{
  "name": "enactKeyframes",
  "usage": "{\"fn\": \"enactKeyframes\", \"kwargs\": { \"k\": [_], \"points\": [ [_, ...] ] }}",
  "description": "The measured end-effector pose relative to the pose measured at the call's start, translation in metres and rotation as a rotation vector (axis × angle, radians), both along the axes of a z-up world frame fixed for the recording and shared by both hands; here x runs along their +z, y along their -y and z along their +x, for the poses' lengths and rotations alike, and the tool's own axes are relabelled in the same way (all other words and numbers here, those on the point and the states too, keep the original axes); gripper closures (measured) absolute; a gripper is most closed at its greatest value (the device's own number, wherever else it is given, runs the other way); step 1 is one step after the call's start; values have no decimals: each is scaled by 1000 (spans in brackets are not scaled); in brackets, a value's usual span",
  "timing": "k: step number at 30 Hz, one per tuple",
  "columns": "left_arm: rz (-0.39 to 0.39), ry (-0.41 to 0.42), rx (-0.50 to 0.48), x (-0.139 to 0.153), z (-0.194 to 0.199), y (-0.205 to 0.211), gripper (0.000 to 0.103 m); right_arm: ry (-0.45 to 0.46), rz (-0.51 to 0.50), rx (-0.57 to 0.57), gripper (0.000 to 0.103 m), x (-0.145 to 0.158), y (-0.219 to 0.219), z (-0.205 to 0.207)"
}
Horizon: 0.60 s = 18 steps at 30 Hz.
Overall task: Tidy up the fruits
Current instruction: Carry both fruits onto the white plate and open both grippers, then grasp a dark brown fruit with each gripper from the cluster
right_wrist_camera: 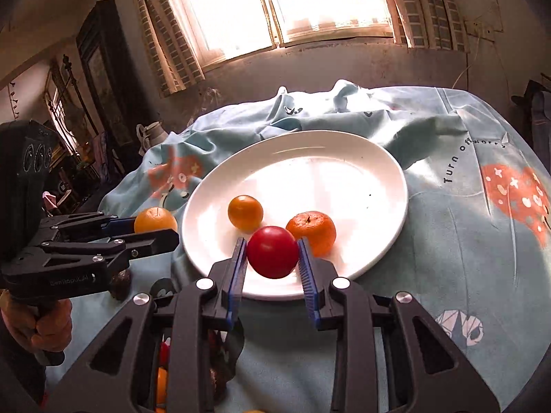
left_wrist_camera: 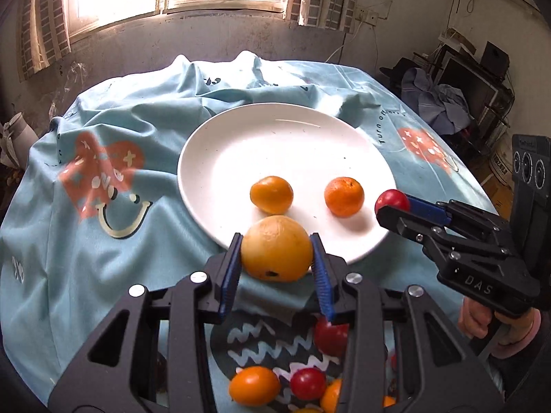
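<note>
Left hand-held gripper (left_wrist_camera: pixel 277 253) clamped a large round yellow-orange fruit (left_wrist_camera: pixel 276 248) at the near rim of the white round plate (left_wrist_camera: pixel 241 144). Right hand-held gripper (right_wrist_camera: pixel 272 258) gripped a red round tomato (right_wrist_camera: pixel 272 252) over the plate's near edge. A small yellow-orange fruit (left_wrist_camera: pixel 271 195) and an orange mandarin (left_wrist_camera: pixel 343 196) sat on the plate, on the light-blue-clothed worktop (left_wrist_camera: pixel 103 241).

A table under a rumpled light-blue printed cloth (left_wrist_camera: pixel 165 144) carries a white plate (left_wrist_camera: pixel 241 144) and loose fruit (left_wrist_camera: pixel 254 385).
</note>
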<state>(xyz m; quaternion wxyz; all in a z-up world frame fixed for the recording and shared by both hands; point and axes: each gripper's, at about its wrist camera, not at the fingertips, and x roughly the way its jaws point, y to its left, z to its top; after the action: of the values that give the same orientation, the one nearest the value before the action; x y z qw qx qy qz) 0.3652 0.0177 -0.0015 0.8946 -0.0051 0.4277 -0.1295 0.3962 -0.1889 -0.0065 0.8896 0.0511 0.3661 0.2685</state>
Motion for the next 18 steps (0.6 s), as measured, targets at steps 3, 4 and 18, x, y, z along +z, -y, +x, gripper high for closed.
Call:
{"fn": "enactKeyframes", "kwargs": {
  "k": [3,4,18],
  "points": [
    [32,-26,13,-13,21,4,64,-8,-17,-2,67,-8,-1,10],
    [40,-34,20,-16,25,4,63,5,-26,-9,56,-7,0,10],
    [-71,161,138,17,-95,-48,7,351,18,-38,6,57,28,-98]
  ]
}}
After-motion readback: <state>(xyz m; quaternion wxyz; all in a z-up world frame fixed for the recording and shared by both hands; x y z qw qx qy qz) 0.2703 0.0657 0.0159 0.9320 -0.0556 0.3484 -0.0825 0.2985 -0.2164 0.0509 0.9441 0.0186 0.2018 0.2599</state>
